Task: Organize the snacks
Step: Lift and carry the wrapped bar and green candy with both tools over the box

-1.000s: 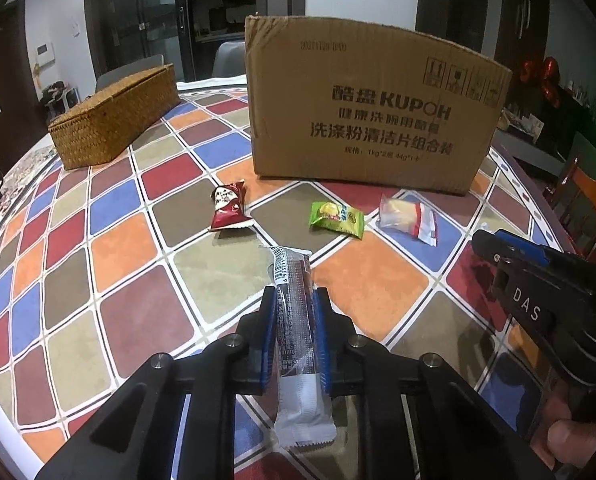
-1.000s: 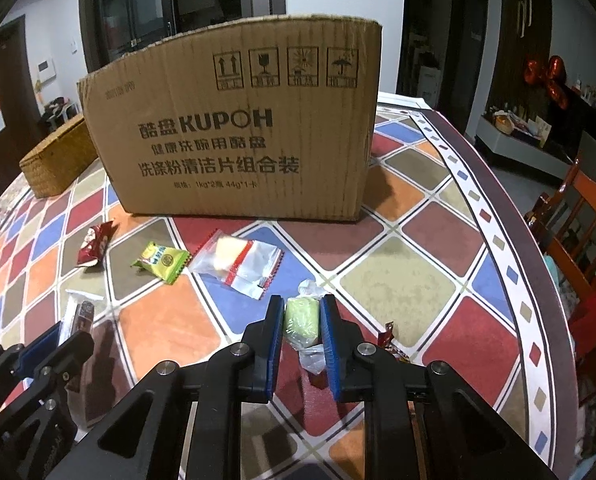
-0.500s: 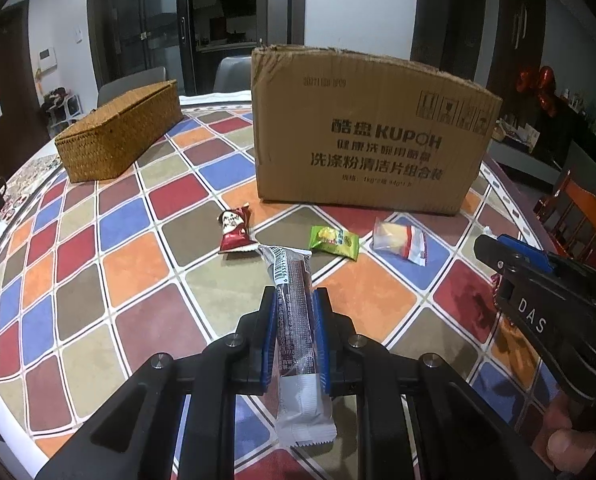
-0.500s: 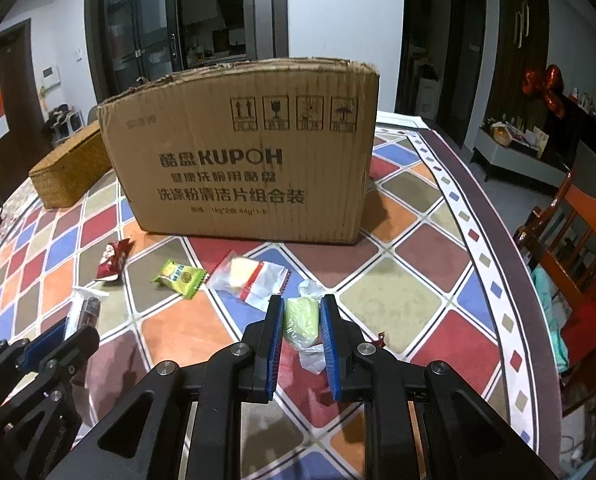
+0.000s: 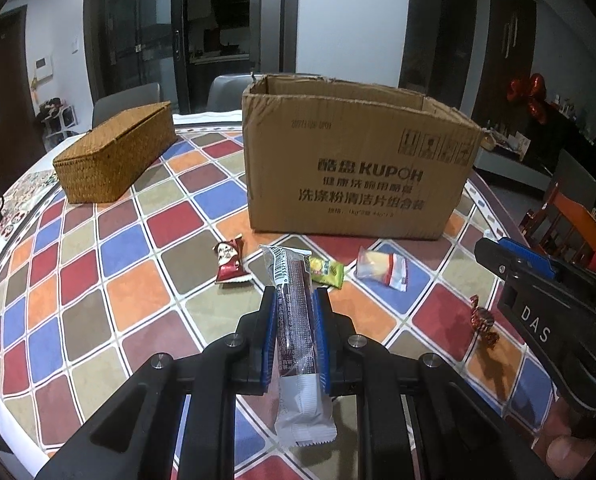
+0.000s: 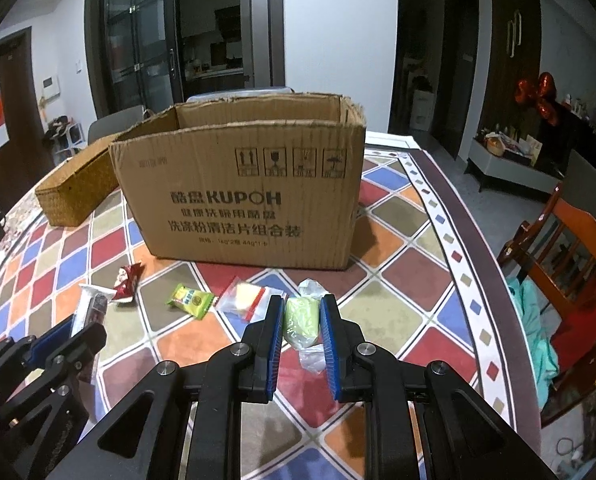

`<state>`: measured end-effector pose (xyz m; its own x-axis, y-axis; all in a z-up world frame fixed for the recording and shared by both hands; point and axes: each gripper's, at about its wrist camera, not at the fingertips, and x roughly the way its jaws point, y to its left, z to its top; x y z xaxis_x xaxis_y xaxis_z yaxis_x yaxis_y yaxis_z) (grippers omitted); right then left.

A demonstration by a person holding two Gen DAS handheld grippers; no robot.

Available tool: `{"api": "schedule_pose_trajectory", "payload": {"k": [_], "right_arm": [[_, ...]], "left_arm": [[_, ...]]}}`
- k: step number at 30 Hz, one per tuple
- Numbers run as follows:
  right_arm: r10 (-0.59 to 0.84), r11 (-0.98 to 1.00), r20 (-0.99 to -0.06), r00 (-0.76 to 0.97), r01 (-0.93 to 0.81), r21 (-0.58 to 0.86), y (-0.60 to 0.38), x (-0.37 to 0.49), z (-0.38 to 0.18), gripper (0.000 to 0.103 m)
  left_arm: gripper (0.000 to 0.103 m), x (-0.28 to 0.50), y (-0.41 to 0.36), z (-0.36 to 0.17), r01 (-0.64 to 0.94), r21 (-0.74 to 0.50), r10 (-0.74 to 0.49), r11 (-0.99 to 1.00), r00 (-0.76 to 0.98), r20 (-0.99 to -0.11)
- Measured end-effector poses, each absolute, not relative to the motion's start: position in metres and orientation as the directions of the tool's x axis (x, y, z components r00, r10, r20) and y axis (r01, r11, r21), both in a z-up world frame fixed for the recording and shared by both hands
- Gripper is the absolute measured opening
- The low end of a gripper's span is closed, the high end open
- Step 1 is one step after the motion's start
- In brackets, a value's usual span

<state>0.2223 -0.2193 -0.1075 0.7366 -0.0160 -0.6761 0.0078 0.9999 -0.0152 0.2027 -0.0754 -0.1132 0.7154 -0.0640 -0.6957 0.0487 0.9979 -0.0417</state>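
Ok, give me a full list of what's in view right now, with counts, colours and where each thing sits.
cardboard box: 1, brown, open-topped, middle of the table
wicker basket: 1, tan, far left of the box
tablecloth: 1, multicoloured diamond squares, covering the table
red snack packet: 1, red, on the cloth before the box's left corner
green-yellow packet: 1, on the cloth before the box
clear pouch: 1, clear with red stripe, pale contents, right of the green-yellow packet
foil candy: 1, reddish, near the table's right side
wooden chair: 1, orange-brown, right of the table
snack bar: 1, dark with white ends, in the left gripper
green sweet: 1, pale green in clear wrap, in the right gripper
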Motion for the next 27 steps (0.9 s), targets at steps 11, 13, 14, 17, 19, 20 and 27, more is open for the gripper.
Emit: {"api": "schedule_pose_trajectory", "payload": {"k": [11,13,14,17,19,20,27], "right_arm": [[-0.024,1.000,-0.653,0.757,0.020,-0.014,-0.222,0.221,-0.087,0.020],[-0.026,1.000,-0.649,0.761,0.022,-0.014,-0.222,0.221,-0.084,0.020],[-0.026,1.000,-0.646,0.763,0.022,-0.014,-0.222,0.222,-0.082,0.020],[-0.027,1.000,-0.637,0.770,0.024,-0.014,-0.221,0.223,-0.075,0.020],[-0.029,1.000,-0.629,0.777,0.026,-0.014,-0.221,0.225,-0.070,0.020],[-0.030,1.000,-0.626,0.779,0.026,-0.016,-0.220,0.226,-0.067,0.020],[-0.032,0.999,-0.605,0.795,0.029,-0.014,-0.221,0.230,-0.053,0.020]], "left_arm": [[0.019,0.209,-0.078,-0.096,0.076,-0.036,-0.080,0.996,0.727,-0.681],[0.019,0.211,-0.078,-0.091,0.080,-0.038,-0.084,0.996,0.733,-0.675],[0.019,0.212,-0.078,-0.089,0.082,-0.038,-0.086,0.996,0.735,-0.673],[0.019,0.215,-0.079,-0.082,0.092,-0.037,-0.093,0.995,0.739,-0.667],[0.019,0.217,-0.080,-0.078,0.098,-0.035,-0.096,0.995,0.741,-0.664],[0.019,0.218,-0.080,-0.076,0.101,-0.032,-0.097,0.994,0.742,-0.663],[0.019,0.225,-0.082,-0.061,0.115,-0.024,-0.104,0.993,0.756,-0.646]]}}
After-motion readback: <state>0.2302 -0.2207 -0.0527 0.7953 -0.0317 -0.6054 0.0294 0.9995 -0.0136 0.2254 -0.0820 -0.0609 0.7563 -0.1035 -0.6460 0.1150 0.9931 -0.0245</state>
